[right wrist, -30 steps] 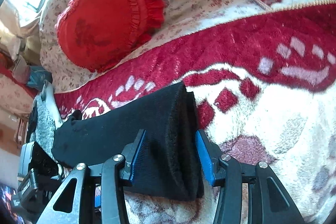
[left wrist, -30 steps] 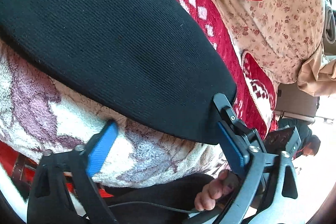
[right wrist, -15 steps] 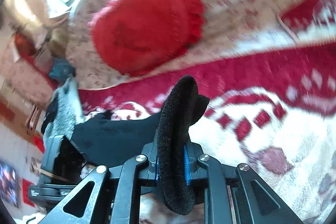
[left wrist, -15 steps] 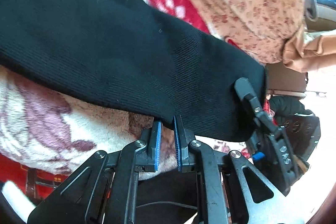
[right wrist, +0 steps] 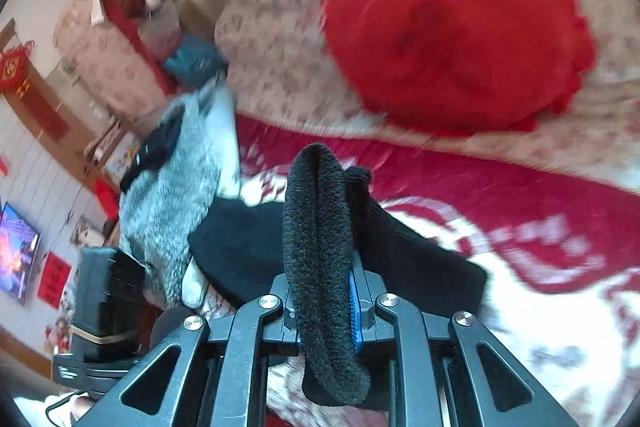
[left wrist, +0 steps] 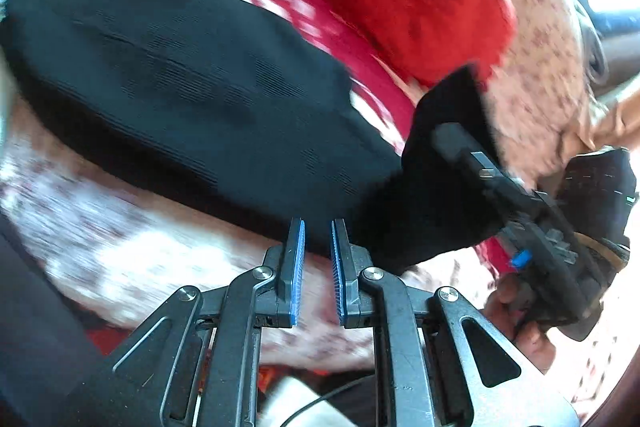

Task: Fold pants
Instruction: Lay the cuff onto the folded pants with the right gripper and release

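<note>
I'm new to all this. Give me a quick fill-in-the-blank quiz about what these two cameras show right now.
1. The right gripper is clamped on the ___ pants.
2. The round frilled cushion is ___.
3. The blanket under the pants is patterned in red and ___.

Missing words: black; red; white

Counted one pair of black pants (left wrist: 192,99) across the middle of the frame and one round red cushion (right wrist: 452,39) at upper right. There were two grippers, left gripper (left wrist: 317,267) and right gripper (right wrist: 324,303), one red-and-white blanket (right wrist: 560,247) at lower right, and one TV screen (right wrist: 16,255) at far left.
</note>
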Action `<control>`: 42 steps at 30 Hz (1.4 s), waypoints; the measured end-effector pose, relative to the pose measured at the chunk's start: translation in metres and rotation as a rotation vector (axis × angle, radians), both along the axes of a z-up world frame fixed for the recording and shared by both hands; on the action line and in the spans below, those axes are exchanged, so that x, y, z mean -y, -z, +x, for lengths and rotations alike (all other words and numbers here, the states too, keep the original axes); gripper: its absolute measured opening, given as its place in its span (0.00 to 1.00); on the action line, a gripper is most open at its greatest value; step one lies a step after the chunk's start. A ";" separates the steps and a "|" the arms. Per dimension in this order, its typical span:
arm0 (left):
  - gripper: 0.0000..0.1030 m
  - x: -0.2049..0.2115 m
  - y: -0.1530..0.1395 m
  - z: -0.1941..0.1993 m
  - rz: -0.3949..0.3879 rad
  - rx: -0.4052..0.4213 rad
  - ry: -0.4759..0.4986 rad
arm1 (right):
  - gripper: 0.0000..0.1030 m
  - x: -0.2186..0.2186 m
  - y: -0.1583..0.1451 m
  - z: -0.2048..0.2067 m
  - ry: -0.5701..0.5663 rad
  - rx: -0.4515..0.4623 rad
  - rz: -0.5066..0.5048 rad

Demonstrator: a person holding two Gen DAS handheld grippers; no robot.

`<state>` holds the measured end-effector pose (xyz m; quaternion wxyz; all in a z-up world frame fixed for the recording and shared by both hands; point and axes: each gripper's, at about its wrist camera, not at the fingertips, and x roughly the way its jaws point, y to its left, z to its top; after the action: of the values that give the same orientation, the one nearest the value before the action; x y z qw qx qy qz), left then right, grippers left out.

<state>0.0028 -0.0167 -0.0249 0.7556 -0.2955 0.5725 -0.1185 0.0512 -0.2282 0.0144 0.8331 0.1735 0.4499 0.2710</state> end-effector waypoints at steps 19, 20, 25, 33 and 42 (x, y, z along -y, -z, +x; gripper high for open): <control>0.45 -0.010 -0.019 0.020 0.157 0.125 -0.024 | 0.29 -0.033 0.054 -0.004 -0.030 -0.079 -0.171; 0.47 -0.010 -0.022 0.021 0.169 0.133 -0.028 | 0.29 -0.040 0.057 -0.005 -0.037 -0.062 -0.196; 0.52 0.000 -0.024 0.026 0.174 0.146 -0.001 | 0.29 -0.058 0.050 -0.017 -0.145 -0.013 -0.232; 0.52 0.035 -0.001 0.032 0.264 0.124 0.071 | 0.29 0.012 0.034 -0.015 0.070 0.008 -0.317; 0.52 0.034 0.016 0.031 0.309 0.109 0.047 | 0.24 0.009 0.056 0.021 0.103 0.013 -0.429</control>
<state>0.0334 -0.0506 -0.0411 0.8190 -0.1555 0.5487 -0.0623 0.0725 -0.2371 -0.0414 0.8665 0.0133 0.4825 0.1275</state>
